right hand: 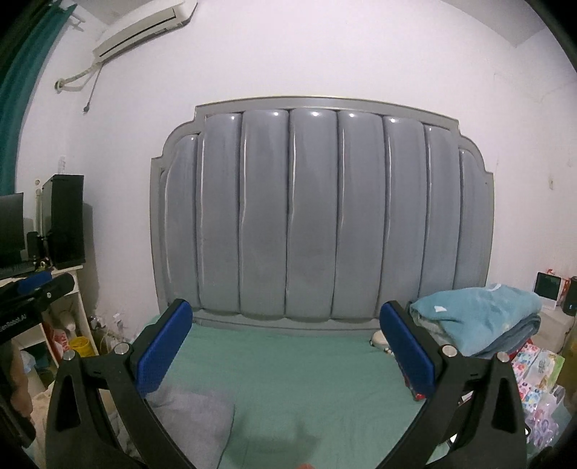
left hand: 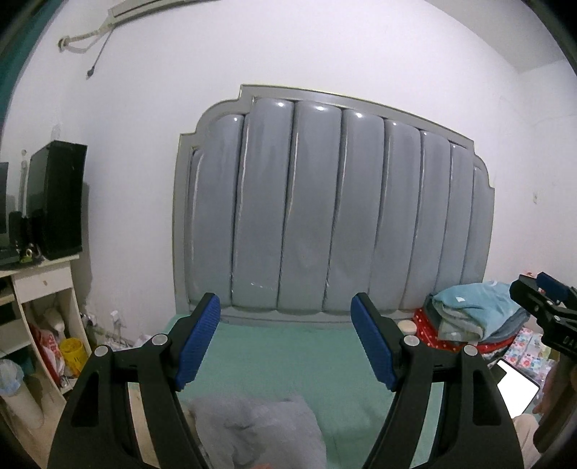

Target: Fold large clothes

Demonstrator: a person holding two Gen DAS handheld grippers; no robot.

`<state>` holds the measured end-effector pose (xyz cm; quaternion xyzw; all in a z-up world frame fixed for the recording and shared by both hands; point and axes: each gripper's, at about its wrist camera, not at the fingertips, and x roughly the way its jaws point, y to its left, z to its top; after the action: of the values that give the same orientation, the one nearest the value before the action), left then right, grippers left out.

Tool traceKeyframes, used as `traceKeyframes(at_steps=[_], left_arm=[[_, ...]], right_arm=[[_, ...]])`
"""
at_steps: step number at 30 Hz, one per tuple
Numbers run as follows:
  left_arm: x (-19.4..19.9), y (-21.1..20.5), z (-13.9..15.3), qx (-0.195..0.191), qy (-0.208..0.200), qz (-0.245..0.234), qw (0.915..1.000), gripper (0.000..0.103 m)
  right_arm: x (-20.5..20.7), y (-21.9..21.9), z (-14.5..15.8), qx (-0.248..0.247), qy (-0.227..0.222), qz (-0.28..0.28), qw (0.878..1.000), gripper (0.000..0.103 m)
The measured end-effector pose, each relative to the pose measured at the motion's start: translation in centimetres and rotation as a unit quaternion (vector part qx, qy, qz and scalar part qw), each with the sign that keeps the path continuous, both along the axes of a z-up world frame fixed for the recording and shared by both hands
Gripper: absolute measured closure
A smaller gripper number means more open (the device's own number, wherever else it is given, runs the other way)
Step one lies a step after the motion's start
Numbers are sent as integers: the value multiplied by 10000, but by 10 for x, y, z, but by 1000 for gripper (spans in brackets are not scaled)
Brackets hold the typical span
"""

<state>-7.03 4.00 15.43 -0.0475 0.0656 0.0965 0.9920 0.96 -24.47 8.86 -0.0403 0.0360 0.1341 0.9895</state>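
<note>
- A white wall (right hand: pixel 324 54) fills the back of the room under even, dim light.
- A grey padded headboard (right hand: pixel 317 216) with vertical channels stands against it.
- The bed (right hand: pixel 288 378) below it wears a green sheet.
- An air conditioner (right hand: pixel 140 29) hangs high at the left, its cord (right hand: pixel 90 90) dangling beneath.
- A teal curtain (right hand: pixel 21 83) runs along the left edge.
- A white shelf unit (left hand: pixel 43 288) at the left carries a black speaker (left hand: pixel 57 202).
- Folded blankets (right hand: pixel 479 317) are stacked at the right of the headboard.

Garment (left hand: pixel 259 429) on bed (left hand: pixel 288 360), before headboard (left hand: pixel 324 216)
</note>
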Motion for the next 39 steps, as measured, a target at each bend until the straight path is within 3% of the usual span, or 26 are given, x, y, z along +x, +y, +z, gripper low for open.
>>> traceKeyframes(at_steps=[18, 39], left_arm=[[0, 22, -8, -150, 223, -2, 9996, 25], [6, 22, -13, -125, 355, -57, 9993, 25]], right_arm=[[7, 18, -8, -235, 283, 125, 9992, 1], [12, 19, -14, -273, 433, 148, 9986, 1]])
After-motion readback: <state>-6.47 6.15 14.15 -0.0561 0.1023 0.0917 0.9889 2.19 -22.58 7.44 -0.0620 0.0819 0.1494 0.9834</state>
